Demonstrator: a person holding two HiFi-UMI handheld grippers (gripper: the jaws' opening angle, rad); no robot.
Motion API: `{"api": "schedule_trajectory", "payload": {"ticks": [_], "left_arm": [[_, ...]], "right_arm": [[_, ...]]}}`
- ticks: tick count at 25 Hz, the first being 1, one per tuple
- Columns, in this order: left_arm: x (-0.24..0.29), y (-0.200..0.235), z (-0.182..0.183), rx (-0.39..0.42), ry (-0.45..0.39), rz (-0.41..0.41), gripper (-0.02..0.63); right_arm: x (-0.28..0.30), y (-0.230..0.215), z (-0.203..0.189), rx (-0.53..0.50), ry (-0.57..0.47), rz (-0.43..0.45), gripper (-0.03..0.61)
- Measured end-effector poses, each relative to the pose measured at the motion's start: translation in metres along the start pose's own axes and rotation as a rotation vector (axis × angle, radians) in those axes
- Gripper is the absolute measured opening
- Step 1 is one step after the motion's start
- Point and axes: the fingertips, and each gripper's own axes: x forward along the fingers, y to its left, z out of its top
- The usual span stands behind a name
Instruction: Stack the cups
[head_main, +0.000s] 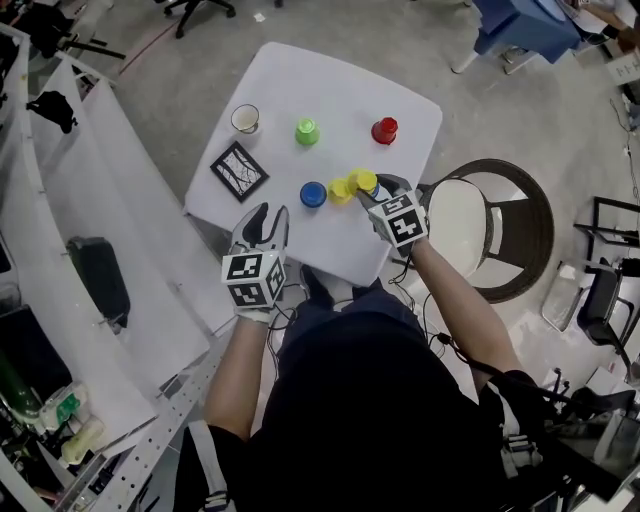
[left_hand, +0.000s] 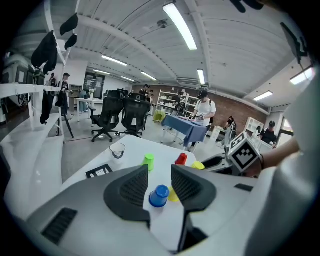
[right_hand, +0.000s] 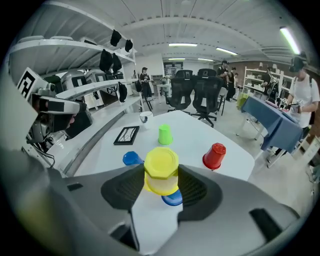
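Note:
My right gripper (head_main: 376, 190) (right_hand: 161, 176) is shut on an upside-down yellow cup (head_main: 363, 181) (right_hand: 161, 169), held just above a blue cup (right_hand: 173, 198) on the white table (head_main: 330, 90). A second yellow cup (head_main: 341, 190) (left_hand: 174, 195) and another blue cup (head_main: 313, 194) (left_hand: 159, 196) stand close by on the left. Farther back are a green cup (head_main: 307, 131) (right_hand: 165, 134) and a red cup (head_main: 384, 130) (right_hand: 214, 155). My left gripper (head_main: 267, 216) (left_hand: 160, 170) hangs open and empty at the table's front edge, short of the blue cup.
A clear glass (head_main: 245, 119) (left_hand: 117, 150) and a black framed tile (head_main: 239, 171) (right_hand: 127, 135) lie at the table's left side. A round chair (head_main: 490, 225) stands to the right. A long white bench (head_main: 110, 200) runs along the left.

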Motion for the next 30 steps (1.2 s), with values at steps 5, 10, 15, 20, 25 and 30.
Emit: {"api": "schedule_trajectory", "payload": {"ticks": [5, 10, 15, 20, 25, 30], "left_arm": [[-0.007, 0.008, -0.009, -0.015, 0.007, 0.018, 0.141], [-0.009, 0.01, -0.01, -0.023, 0.003, 0.021, 0.141], [-0.009, 0.009, -0.012, -0.022, 0.009, 0.024, 0.141], [-0.01, 0.009, -0.013, -0.021, 0.009, 0.027, 0.141], [-0.009, 0.006, -0.012, -0.019, 0.007, 0.022, 0.141], [-0.008, 0.001, -0.011, -0.016, 0.003, 0.013, 0.141]], "right_arm": [[0.008, 0.004, -0.007, -0.007, 0.03, -0.001, 0.207], [0.014, 0.007, -0.007, -0.016, 0.036, 0.001, 0.207], [0.016, 0.007, -0.006, -0.033, 0.038, 0.0, 0.207], [0.017, 0.006, -0.006, -0.03, 0.036, -0.012, 0.212], [0.015, 0.01, -0.005, -0.008, 0.007, 0.019, 0.287], [-0.008, 0.01, 0.01, 0.081, -0.106, 0.045, 0.311]]}}
